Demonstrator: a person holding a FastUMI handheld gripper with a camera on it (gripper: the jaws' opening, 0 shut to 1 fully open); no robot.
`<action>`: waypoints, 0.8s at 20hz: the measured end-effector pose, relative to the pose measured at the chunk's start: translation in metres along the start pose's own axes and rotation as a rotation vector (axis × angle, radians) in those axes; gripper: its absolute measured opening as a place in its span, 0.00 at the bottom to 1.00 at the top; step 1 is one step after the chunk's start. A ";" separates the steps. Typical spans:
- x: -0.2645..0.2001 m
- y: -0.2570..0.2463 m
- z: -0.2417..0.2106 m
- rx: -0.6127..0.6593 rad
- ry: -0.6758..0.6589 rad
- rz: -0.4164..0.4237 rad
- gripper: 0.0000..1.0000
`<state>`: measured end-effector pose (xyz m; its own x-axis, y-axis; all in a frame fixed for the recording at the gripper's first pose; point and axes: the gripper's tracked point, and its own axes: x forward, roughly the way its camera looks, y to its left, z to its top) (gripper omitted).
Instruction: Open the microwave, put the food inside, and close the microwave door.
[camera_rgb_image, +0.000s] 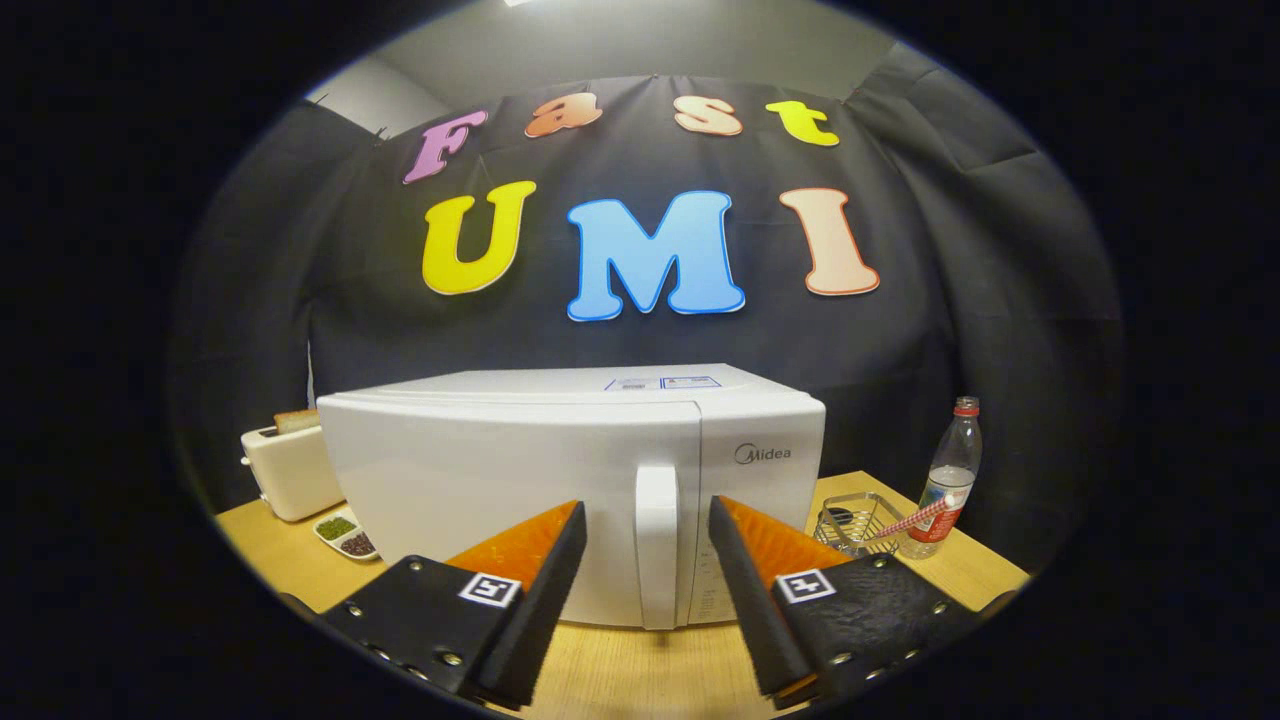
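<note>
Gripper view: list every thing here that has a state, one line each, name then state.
microwave: door shut, standing on the table
door handle: upright, framed between the fingers, ungrasped
gripper: open, fingers spread either side of the handle
toaster: bread sticking up from its slot
water bottle: upright, capped
wire basket: upright, a striped straw leaning over its rim
small dish: filled, two compartments

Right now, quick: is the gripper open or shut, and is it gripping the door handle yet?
Gripper: open, holding nothing; its fingers stand either side of the microwave's door handle, gaps showing on both sides.
</note>
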<state>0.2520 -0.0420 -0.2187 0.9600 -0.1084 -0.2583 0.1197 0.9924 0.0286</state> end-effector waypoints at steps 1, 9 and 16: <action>0.004 0.002 -0.003 0.010 0.006 0.009 0.69; 0.011 -0.001 -0.014 0.055 0.065 -0.011 0.25; 0.008 0.001 -0.015 0.100 0.070 -0.010 0.08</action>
<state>0.2562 -0.0408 -0.2351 0.9391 -0.1102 -0.3255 0.1571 0.9801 0.1215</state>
